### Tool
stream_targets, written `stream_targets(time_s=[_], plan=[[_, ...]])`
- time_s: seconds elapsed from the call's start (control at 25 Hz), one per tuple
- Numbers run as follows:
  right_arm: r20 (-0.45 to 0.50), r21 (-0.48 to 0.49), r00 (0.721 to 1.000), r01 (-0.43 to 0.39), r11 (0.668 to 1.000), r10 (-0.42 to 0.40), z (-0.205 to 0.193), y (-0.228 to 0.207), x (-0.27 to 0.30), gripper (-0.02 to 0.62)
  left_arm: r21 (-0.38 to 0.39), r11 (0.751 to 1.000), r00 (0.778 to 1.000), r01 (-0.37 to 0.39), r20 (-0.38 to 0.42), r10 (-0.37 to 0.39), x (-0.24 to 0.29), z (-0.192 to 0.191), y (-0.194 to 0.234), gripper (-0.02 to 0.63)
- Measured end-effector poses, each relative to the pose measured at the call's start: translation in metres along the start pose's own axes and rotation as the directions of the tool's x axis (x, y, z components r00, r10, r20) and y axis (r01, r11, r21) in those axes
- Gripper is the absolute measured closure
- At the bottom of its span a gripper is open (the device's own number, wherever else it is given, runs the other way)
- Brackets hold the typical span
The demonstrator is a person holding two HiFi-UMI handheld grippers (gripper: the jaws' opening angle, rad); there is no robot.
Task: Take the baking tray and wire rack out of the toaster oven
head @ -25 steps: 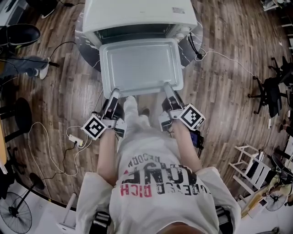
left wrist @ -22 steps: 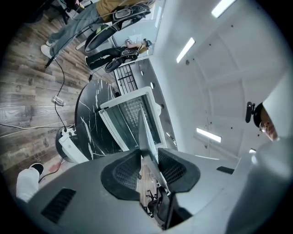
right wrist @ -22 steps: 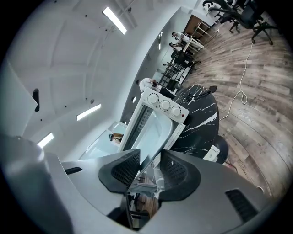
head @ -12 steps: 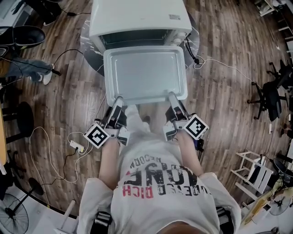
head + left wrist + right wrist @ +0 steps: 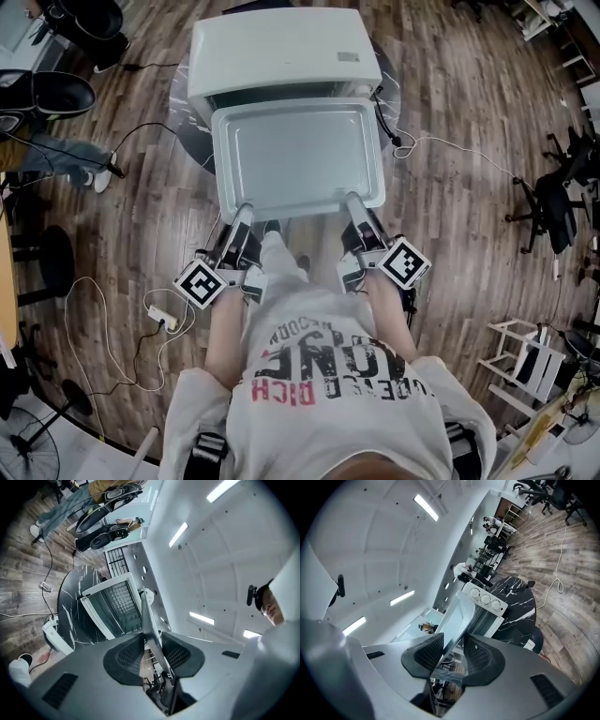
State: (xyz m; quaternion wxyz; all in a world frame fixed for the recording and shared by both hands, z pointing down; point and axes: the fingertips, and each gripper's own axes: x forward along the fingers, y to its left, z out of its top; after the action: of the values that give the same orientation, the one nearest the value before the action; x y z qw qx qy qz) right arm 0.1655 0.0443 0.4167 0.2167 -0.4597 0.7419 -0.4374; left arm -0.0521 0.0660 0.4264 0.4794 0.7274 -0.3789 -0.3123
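Left gripper (image 5: 246, 212) and right gripper (image 5: 354, 199) each pinched the baking tray (image 5: 298, 155) by its near rim, jaws clamped on the thin edge, and the tray hung level right at the toaster oven (image 5: 272, 52) front.

The left gripper (image 5: 151, 638) pinches the thin edge of the baking tray (image 5: 145, 610). Behind it the toaster oven (image 5: 111, 607) stands open on a dark desk (image 5: 70, 592).
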Motion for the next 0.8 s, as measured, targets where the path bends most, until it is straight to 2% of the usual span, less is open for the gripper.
stream_targets(time_s=[0.4,0.8], plan=[[0.013,-0.009,1.000,-0.013,1.000,0.013,0.024,0.006,0.027,0.474,0.019,0.999,1.000,0.028,-0.004,-0.028,0.032,0.021,-0.007,0.492],[0.002,-0.012,1.000,0.002,1.000,-0.002,0.045,0.004,0.064,0.476,-0.005,1.000,1.000,0.021,-0.005,-0.021,0.066,0.045,0.000,0.492]])
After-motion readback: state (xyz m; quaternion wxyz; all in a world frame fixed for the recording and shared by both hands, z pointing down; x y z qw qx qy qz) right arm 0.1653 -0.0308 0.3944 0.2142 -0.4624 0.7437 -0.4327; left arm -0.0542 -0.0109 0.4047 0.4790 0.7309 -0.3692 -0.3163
